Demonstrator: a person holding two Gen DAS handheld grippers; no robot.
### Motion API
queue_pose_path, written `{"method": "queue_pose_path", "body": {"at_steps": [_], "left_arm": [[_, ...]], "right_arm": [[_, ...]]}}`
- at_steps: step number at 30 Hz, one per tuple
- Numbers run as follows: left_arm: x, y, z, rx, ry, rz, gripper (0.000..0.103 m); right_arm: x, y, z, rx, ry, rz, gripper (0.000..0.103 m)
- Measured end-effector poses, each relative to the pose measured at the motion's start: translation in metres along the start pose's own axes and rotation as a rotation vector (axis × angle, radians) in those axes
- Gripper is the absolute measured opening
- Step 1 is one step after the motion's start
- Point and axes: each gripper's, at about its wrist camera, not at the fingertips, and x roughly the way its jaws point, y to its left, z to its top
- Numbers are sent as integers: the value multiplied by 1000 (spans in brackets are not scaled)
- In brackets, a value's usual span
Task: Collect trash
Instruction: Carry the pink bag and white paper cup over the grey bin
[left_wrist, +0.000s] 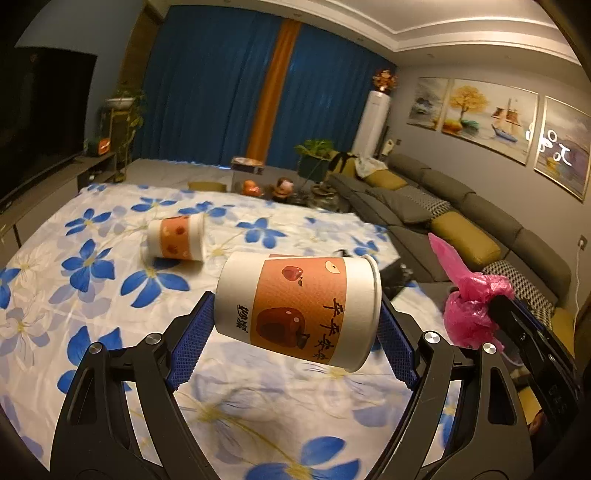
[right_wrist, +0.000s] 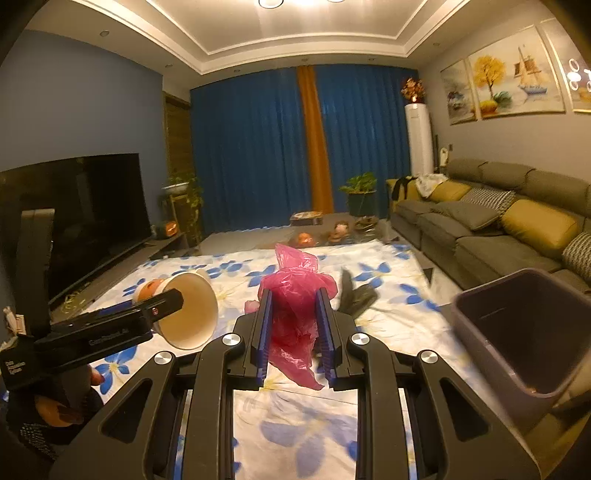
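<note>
The left gripper (left_wrist: 295, 325) grasps a paper cup (left_wrist: 299, 310), the right gripper (right_wrist: 293, 328) clenches a pink bag (right_wrist: 295, 314), apparently near a bin (right_wrist: 524, 328).

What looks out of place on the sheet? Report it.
A second cup lies tipped on its side on the floral sheet, uncollected. Something dark also lies on the sheet beyond the pink bag; too blurred to identify.

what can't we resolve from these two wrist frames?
- Bin contents: right view, near wall hides the bottom.
- Dark item on the sheet: right view, blurred, partly behind the pink bag.
- Second cup: left view, motion-blurred.
- Held cup: inside unseen in left view.
</note>
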Motion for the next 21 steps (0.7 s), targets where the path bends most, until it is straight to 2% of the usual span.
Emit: {"method": "queue_pose_path", "body": {"at_steps": [10,21], "left_arm": [[-12,-71,-9,97,-1,-99,82],[3,-153,-19,185,18,-225,82]], "right_arm": [[-43,-43,3,18,-34,-102,24],[-65,-105,-4,49,-44,-231,24]]}}
